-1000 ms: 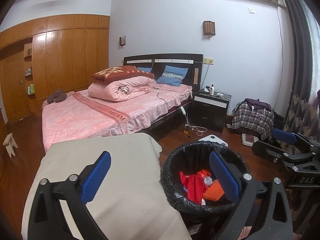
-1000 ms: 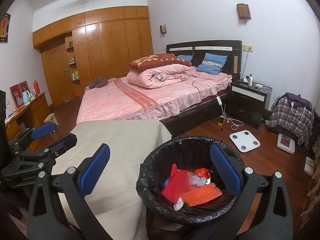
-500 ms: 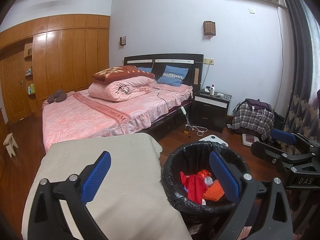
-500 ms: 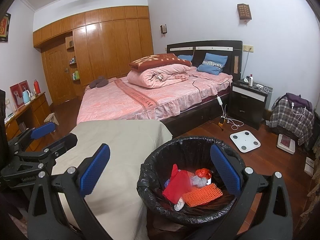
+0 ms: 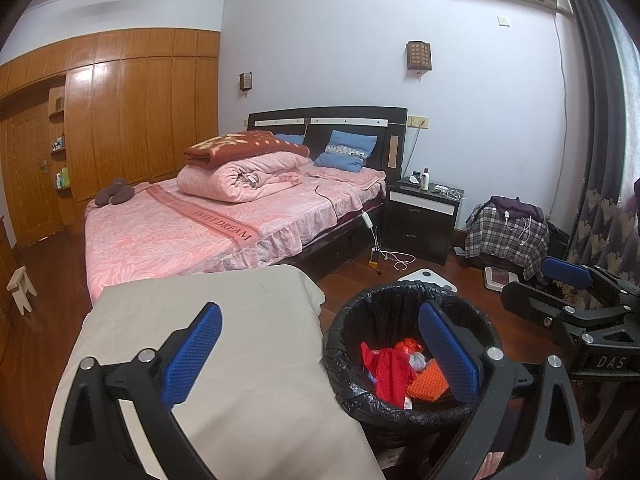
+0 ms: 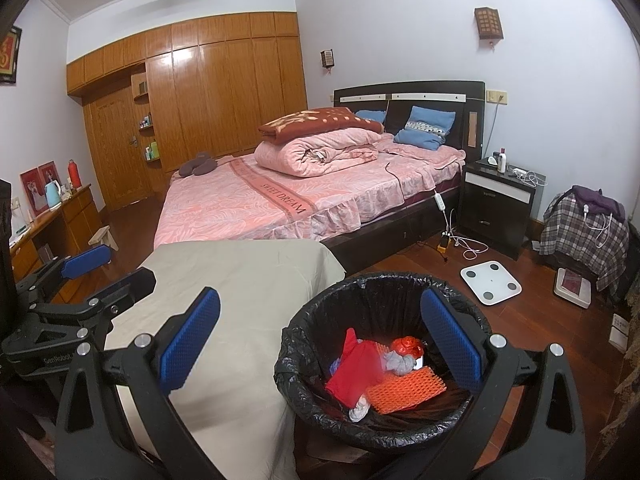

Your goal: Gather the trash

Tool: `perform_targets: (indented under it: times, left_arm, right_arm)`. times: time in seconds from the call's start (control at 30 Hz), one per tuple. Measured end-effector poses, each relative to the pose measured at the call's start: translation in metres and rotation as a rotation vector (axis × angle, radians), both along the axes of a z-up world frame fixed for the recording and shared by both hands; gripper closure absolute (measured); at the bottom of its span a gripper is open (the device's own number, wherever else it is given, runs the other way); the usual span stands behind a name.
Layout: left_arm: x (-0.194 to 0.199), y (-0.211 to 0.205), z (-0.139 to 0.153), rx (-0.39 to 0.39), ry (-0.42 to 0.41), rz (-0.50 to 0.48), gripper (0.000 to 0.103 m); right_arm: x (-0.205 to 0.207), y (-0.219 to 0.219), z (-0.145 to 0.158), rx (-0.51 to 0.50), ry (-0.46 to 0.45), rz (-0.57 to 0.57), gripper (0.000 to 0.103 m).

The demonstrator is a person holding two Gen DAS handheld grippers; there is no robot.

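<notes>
A round bin lined with a black bag stands on the wooden floor beside a table draped in beige cloth. Inside lie a red wrapper, an orange foam net, a red crumpled ball and a grey wad. My left gripper is open and empty, straddling the table edge and the bin's near rim. My right gripper is open and empty too, held above the bin's left side. Each gripper also shows in the other's view: right gripper, left gripper.
A pink bed with folded quilts fills the middle of the room. A black nightstand, cables, a white scale and a plaid-covered seat line the right. A wooden wardrobe and a desk stand at the left.
</notes>
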State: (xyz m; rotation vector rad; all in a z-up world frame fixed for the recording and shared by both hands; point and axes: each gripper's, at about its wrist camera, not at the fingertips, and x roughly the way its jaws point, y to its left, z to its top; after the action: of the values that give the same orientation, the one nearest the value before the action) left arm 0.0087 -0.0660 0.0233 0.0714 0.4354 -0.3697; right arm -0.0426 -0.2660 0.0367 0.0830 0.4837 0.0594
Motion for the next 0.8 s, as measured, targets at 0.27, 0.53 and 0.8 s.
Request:
perform_targets:
  times: [0.27,0.53,0.8]
  left_arm:
    - [0.0002,-0.0001,0.0001,0.000,0.000,0.000,0.006]
    - [0.0004,0.0002,0.0003,0.000,0.001,0.000,0.006]
    - [0.0002,0.0003,0.0007,0.001,0.000,0.001,0.006]
  right_arm:
    - [0.0013,0.0021,0.0004,-0.001,0.002,0.001,0.005]
    - [0.0011,0.0021,0.0004,0.000,0.001,0.001,0.005]
    - [0.0011,0.0020,0.0006,0.000,0.001,0.001,0.005]
